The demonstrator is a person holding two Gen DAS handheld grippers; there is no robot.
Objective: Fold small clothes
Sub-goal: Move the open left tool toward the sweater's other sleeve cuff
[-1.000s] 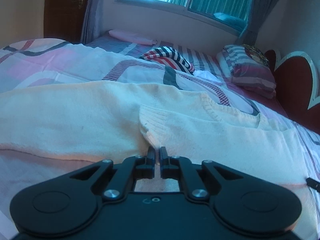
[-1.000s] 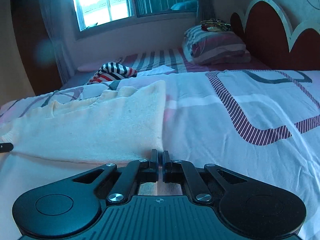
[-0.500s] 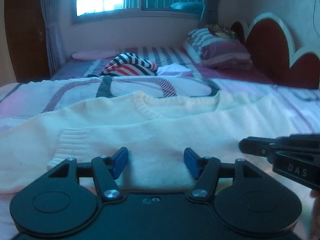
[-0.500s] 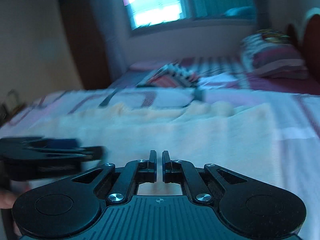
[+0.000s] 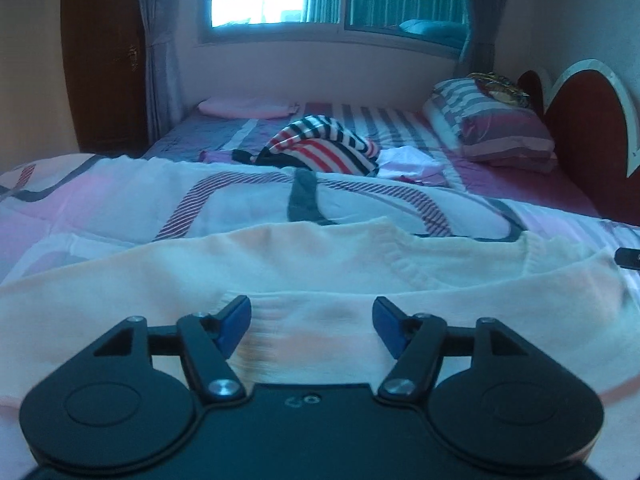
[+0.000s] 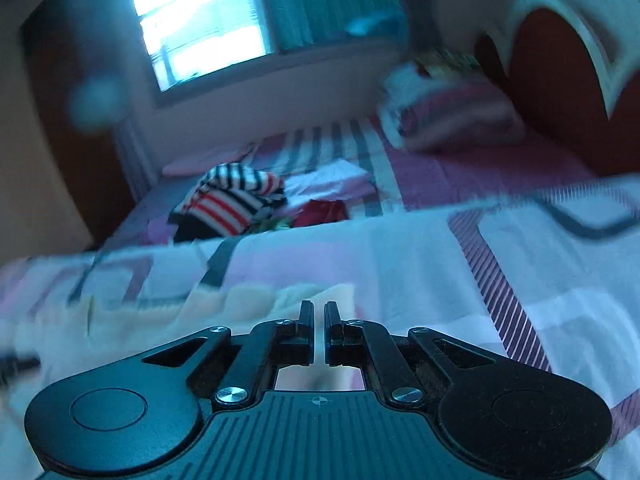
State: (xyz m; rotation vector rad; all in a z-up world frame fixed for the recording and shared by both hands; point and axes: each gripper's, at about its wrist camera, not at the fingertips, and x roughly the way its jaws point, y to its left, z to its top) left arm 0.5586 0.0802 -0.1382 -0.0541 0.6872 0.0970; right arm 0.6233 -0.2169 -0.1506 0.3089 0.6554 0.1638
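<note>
The cream sweater looks soft and floppy; grab its edge just ahead of the wide-open left gripper. The right gripper, nearly pressed together, has just begun opening, with nothing between its jaws

Legible text check, both wrist views: 0 readable words, labels or numbers.
On my left gripper body I see only a small embossed mark, too faint to read; on my right gripper a crosshair symbol, no lettering.
</note>
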